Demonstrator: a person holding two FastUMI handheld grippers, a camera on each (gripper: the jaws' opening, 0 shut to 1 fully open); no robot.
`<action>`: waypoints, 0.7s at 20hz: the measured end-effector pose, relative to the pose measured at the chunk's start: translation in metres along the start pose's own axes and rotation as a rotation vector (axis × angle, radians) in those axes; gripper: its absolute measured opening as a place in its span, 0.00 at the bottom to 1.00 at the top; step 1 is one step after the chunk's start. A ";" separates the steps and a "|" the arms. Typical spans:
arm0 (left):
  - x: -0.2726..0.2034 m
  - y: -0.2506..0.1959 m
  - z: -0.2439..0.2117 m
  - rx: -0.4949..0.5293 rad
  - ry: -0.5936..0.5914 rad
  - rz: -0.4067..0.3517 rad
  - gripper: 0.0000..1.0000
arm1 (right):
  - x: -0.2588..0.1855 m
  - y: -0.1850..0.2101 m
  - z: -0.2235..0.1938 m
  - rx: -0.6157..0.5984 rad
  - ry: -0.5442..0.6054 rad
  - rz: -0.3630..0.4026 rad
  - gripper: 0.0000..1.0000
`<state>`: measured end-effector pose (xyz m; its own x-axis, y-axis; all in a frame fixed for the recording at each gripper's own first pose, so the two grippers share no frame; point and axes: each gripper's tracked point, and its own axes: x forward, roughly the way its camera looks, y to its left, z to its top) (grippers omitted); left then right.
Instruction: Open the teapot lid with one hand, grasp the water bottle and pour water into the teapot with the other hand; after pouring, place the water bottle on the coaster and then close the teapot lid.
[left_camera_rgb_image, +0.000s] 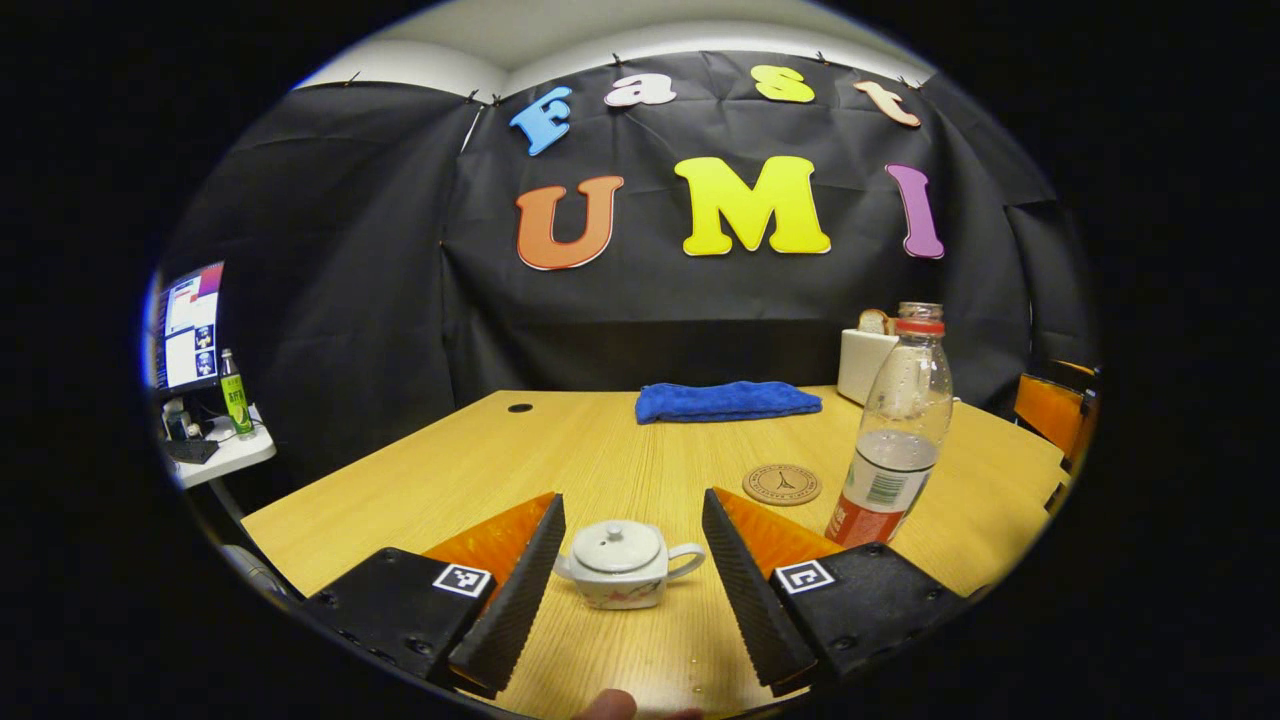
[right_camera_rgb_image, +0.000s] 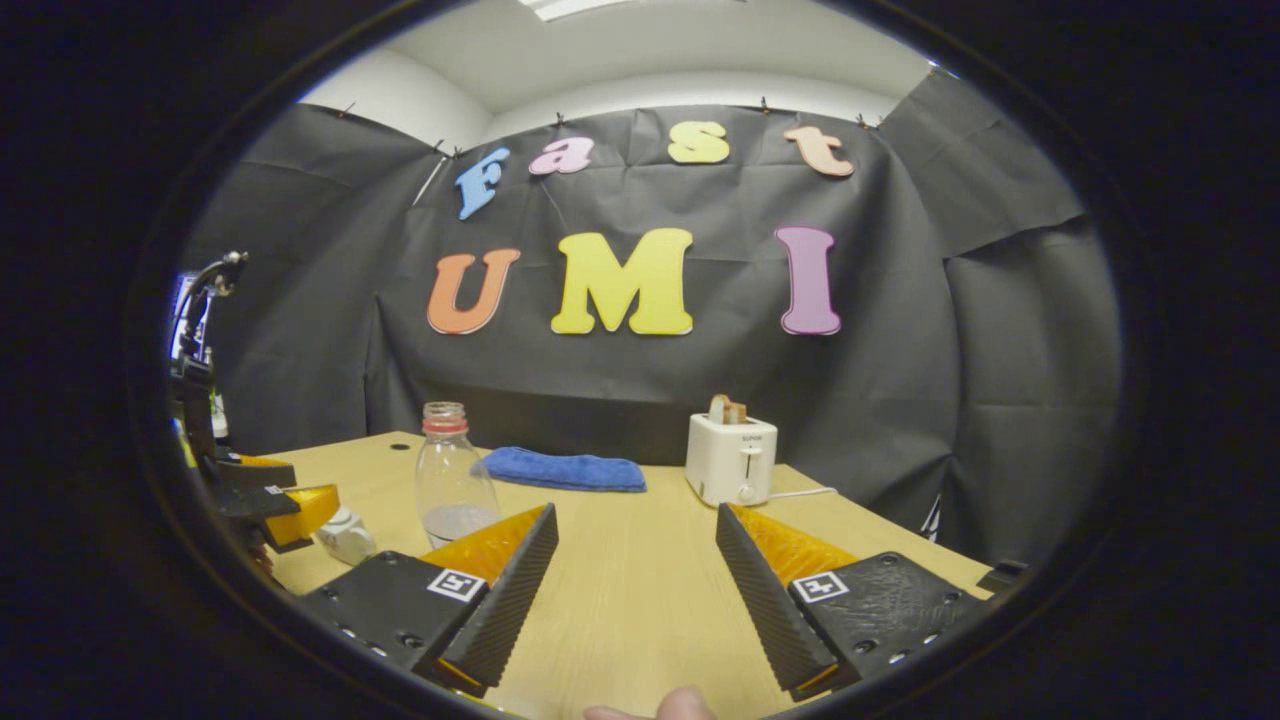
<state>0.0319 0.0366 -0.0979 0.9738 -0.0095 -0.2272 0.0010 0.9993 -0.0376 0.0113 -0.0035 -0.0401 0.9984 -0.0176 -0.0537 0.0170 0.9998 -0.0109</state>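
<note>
Both my tongs gape wide, gripping nothing
White lidded teapot (left_camera_rgb_image: 623, 565) between my left tongs (left_camera_rgb_image: 633, 575); right tongs (right_camera_rgb_image: 637, 590) over bare wooden worktop (right_camera_rgb_image: 640, 600)

A wooden table (left_camera_rgb_image: 620, 450) seen from the left gripper (left_camera_rgb_image: 630, 575), whose two fingers stand wide apart. Between them sits a small white teapot (left_camera_rgb_image: 625, 570), lid (left_camera_rgb_image: 618, 545) on. To the right stands an uncapped water bottle (left_camera_rgb_image: 895, 430), a round coaster (left_camera_rgb_image: 782, 484) just beside it. A folded blue cloth (left_camera_rgb_image: 727, 400) lies farther back.
</note>
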 end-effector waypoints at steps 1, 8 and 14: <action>0.004 0.005 -0.003 -0.001 0.009 0.004 0.87 | 0.001 -0.001 -0.001 0.003 0.000 -0.002 0.97; 0.023 0.011 -0.016 0.030 0.085 0.002 0.52 | 0.010 -0.003 -0.009 0.010 0.024 -0.001 0.97; 0.026 0.011 -0.020 0.022 0.097 -0.009 0.26 | 0.013 -0.007 -0.009 0.010 0.027 0.000 0.97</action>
<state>0.0530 0.0461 -0.1241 0.9473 -0.0207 -0.3197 0.0155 0.9997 -0.0188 0.0242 -0.0105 -0.0497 0.9966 -0.0182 -0.0805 0.0182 0.9998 -0.0008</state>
